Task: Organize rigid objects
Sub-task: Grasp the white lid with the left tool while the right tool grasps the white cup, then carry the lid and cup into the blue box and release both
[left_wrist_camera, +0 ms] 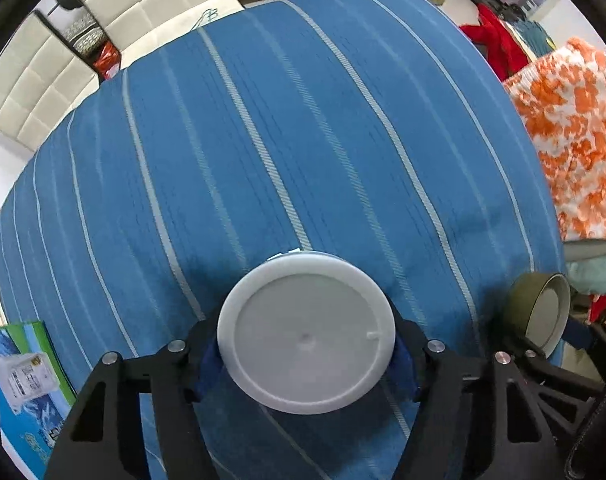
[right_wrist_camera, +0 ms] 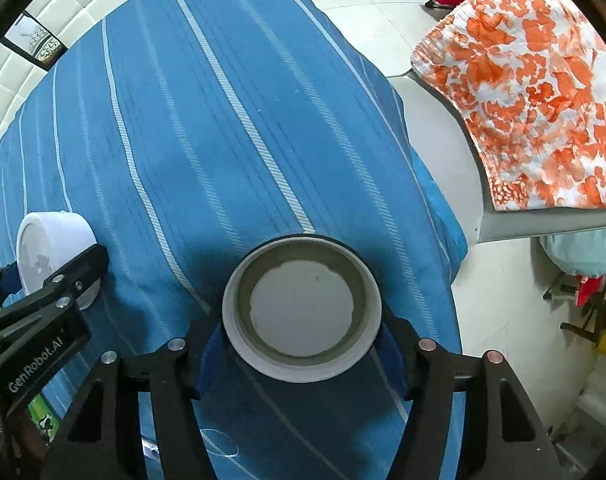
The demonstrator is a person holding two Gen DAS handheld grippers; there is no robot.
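White container [left_wrist_camera: 306,336] clamped in left tool [left_wrist_camera: 306,354]; olive bowl [right_wrist_camera: 301,307] clamped in right tool [right_wrist_camera: 301,354], above blue bedspread [right_wrist_camera: 223,140].

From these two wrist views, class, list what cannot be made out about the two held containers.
- White container, left wrist view: contents and body hidden by its own lid.
- Olive bowl, right wrist view: underside hidden by its own rim.
- Green box, left wrist view: cut off by the edge, print too small.

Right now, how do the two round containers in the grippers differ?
The white tub in the left gripper shows a flat closed white face; the green bowl in the right gripper shows an open hollow. The tub is all white; the bowl is olive with a pale rim. Both are round, gripped and over the blue striped cloth.
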